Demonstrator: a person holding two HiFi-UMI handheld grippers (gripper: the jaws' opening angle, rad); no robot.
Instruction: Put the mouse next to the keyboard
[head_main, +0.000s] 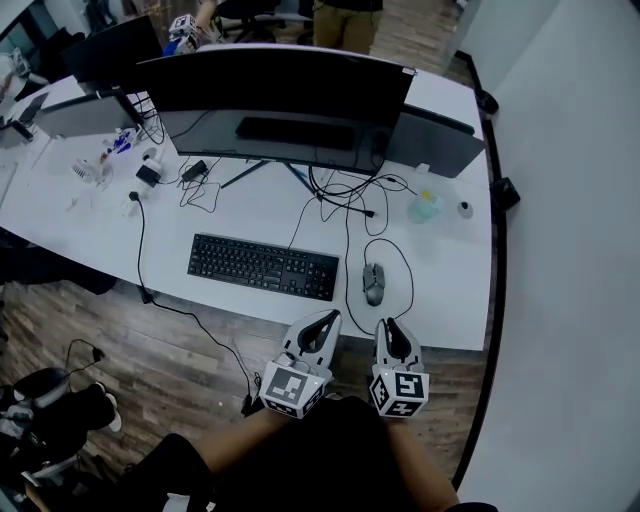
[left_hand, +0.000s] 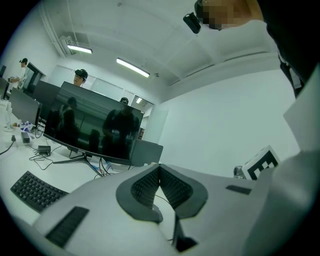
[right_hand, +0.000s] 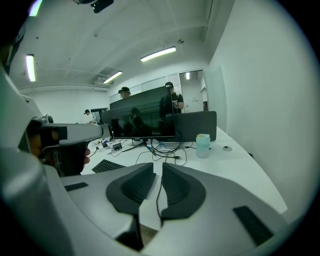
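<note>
While the white desk (head_main: 450, 290) spans wooden floor (head_main: 150, 370), left hand-held gripper (head_main: 329, 317) sits closed, right hand-held gripper (head_main: 391, 325) barely apart.

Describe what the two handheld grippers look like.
The left gripper and right gripper match: pale grey moulded shells, each with two curved jaws lined with dark ribbed pads. Each carries a cube with black-and-white square markers at its rear. The person wears dark clothing.

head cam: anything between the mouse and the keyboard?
Only a thin black cable, running front to back over the bare white desk between the keyboard and the mouse. The head view shows it.
</note>
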